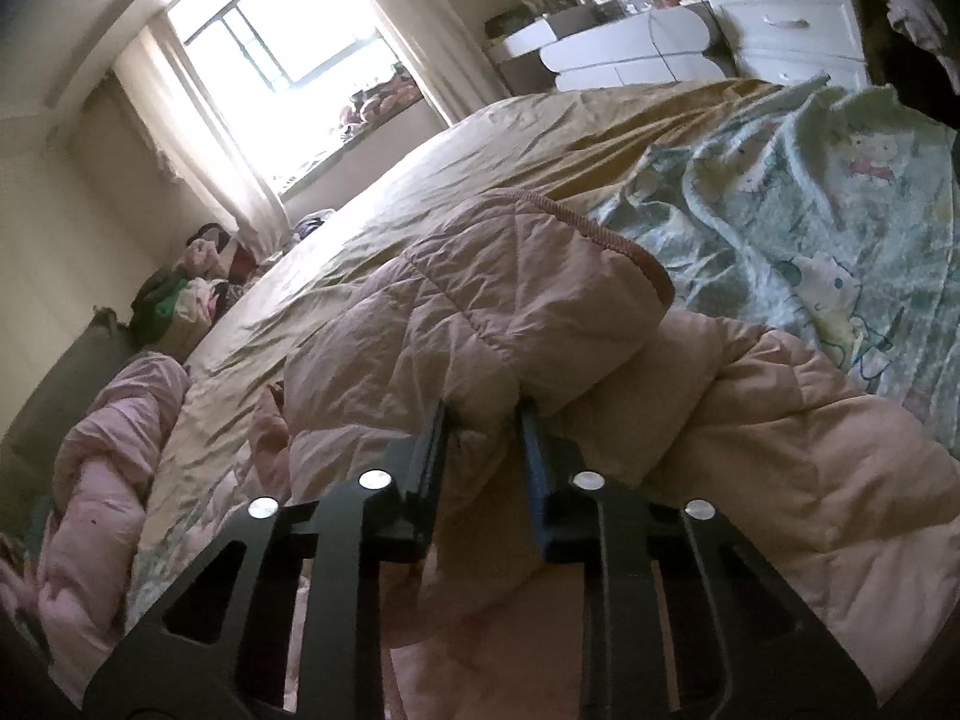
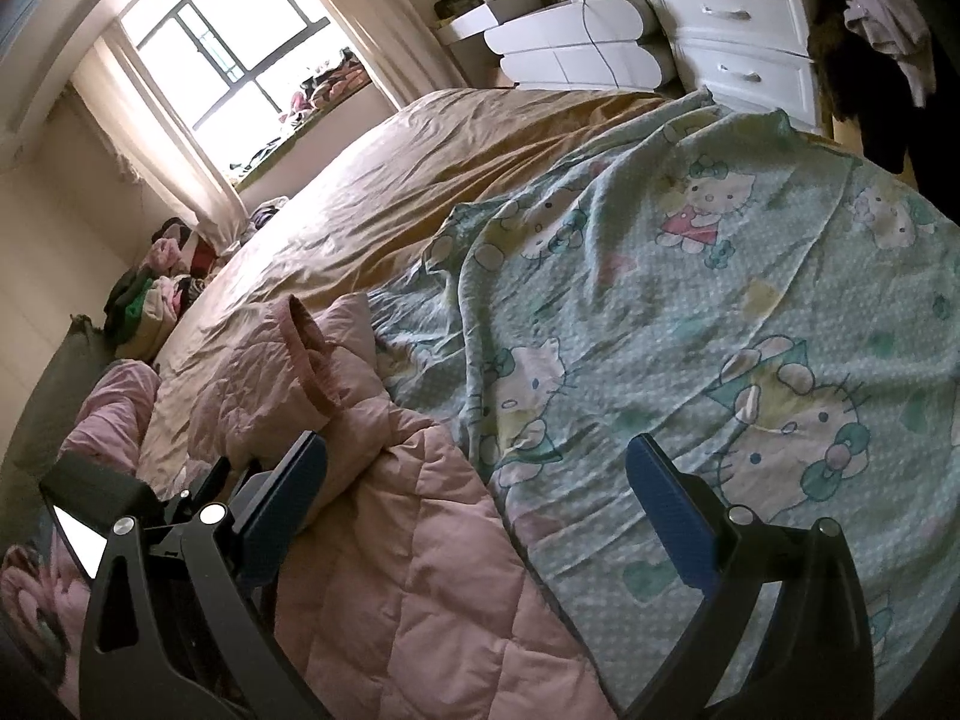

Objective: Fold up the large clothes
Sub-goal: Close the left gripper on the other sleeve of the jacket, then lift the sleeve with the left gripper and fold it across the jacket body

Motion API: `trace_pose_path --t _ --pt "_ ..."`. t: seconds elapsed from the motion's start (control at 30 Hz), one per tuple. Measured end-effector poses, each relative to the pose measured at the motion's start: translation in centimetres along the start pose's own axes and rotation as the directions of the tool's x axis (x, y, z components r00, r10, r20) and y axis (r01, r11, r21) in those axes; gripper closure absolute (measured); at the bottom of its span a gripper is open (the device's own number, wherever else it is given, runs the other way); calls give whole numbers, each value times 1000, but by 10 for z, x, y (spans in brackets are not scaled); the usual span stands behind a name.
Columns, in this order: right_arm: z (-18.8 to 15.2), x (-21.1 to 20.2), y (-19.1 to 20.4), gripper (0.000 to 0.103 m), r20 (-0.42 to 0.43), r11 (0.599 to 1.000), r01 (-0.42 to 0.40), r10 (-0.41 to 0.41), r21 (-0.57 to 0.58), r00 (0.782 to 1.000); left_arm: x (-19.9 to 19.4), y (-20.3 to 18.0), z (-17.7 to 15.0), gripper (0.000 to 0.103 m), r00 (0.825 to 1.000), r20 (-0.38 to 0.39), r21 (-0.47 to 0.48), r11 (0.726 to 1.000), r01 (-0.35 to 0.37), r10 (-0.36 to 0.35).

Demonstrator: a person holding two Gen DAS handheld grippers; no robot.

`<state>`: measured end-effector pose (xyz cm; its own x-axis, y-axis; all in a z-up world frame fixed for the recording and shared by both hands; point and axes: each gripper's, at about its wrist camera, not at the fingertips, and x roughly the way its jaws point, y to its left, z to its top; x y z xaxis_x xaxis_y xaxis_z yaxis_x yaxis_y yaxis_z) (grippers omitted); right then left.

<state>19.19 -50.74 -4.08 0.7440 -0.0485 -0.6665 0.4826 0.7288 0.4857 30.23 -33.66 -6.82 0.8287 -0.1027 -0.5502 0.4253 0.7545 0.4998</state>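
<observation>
A pink quilted puffer jacket point(image 1: 480, 312) lies on the bed. Its ribbed sleeve cuff point(image 1: 636, 258) is raised. My left gripper point(image 1: 483, 414) is shut on a fold of the jacket's sleeve and holds it up. In the right wrist view the jacket point(image 2: 420, 540) lies at the lower left with the cuff point(image 2: 312, 360) curled above it. My right gripper point(image 2: 477, 462) is open and empty, hovering over the jacket's edge and the sheet. The left gripper's body point(image 2: 198, 504) shows beside it on the left.
A mint cartoon-cat sheet point(image 2: 690, 312) covers the bed's right side, over a tan bedspread point(image 2: 420, 168). A pink blanket point(image 1: 102, 468) is bunched at the left. A clothes pile point(image 2: 156, 288), a bright window point(image 2: 228, 42) and white drawers point(image 2: 732, 18) stand beyond.
</observation>
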Motion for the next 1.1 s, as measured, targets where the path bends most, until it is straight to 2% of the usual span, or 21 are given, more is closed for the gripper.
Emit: trace_pose_path --t 0.23,0.37,0.63,0.77,0.87,1.07,1.1 --pt "-2 3 7 4 -2 1000 -1 1 -14 1000 5 36 -9 95 1000 -17 -132 991 -6 3" --pt "-4 5 14 4 -7 1000 -6 6 -20 1000 9 58 -18 96 999 -36 -187 982 -32 26" --pt "-13 13 60 4 -32 994 -29 26 -104 999 -7 111 -49 97 998 -40 -308 949 -61 52" --pt "-22 20 98 4 -49 984 -37 29 -172 998 -18 146 -73 98 997 -56 -391 917 -74 56" --pt "-28 29 123 4 -59 976 -34 22 -216 998 -20 176 -100 99 994 -94 -464 882 -86 48" --pt "-29 72 154 4 -73 953 45 -70 -300 995 -12 215 -151 99 986 -161 -584 810 -58 -46" --pt "-28 82 158 4 -88 953 31 -60 -303 994 -12 216 -155 99 984 -166 -598 800 -54 -58"
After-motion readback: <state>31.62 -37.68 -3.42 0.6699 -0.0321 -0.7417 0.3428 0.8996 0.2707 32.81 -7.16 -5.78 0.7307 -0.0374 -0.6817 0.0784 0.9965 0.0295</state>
